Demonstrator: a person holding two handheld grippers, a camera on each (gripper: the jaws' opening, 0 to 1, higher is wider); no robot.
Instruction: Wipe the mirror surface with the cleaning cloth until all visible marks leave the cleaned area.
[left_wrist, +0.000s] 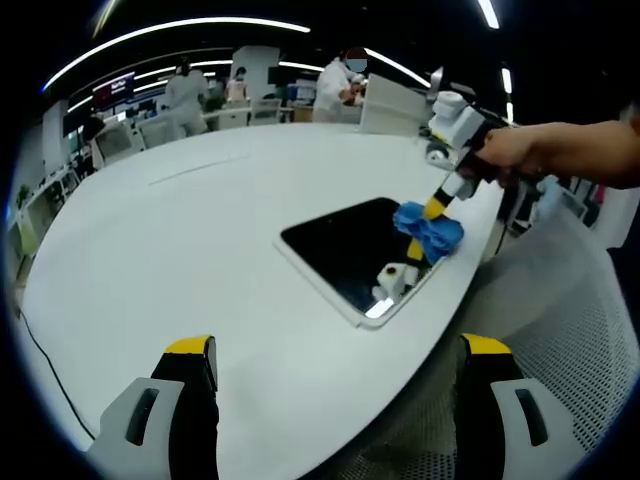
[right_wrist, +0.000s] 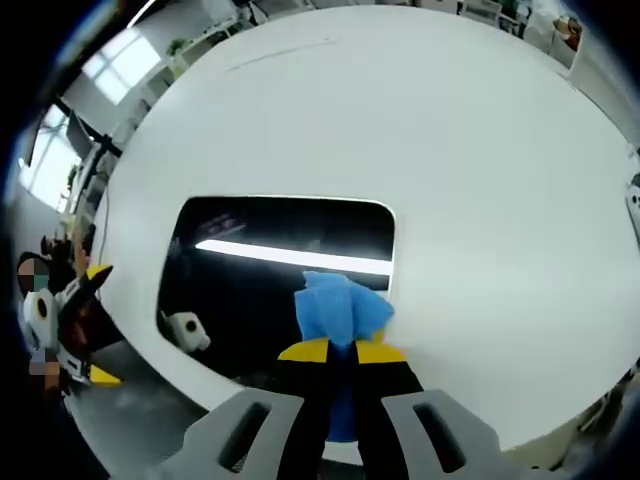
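The left gripper (left_wrist: 335, 375) hung over the near table edge, jaws spread wide and empty. The right gripper (right_wrist: 342, 352) was clamped on a crumpled blue cleaning cloth (right_wrist: 342, 306), pressed on the mirror (right_wrist: 270, 265). The mirror, a dark glossy rounded rectangle, lay flat near the edge of the smooth white table (left_wrist: 170, 250), its long axis along that edge.

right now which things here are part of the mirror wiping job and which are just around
Job:
- mirror, flat on the table
- blue cleaning cloth, pressed on the mirror
- right gripper, shut on the cloth

Just around:
- white table
- left gripper, open, off the mirror
- mesh chair
- people behind
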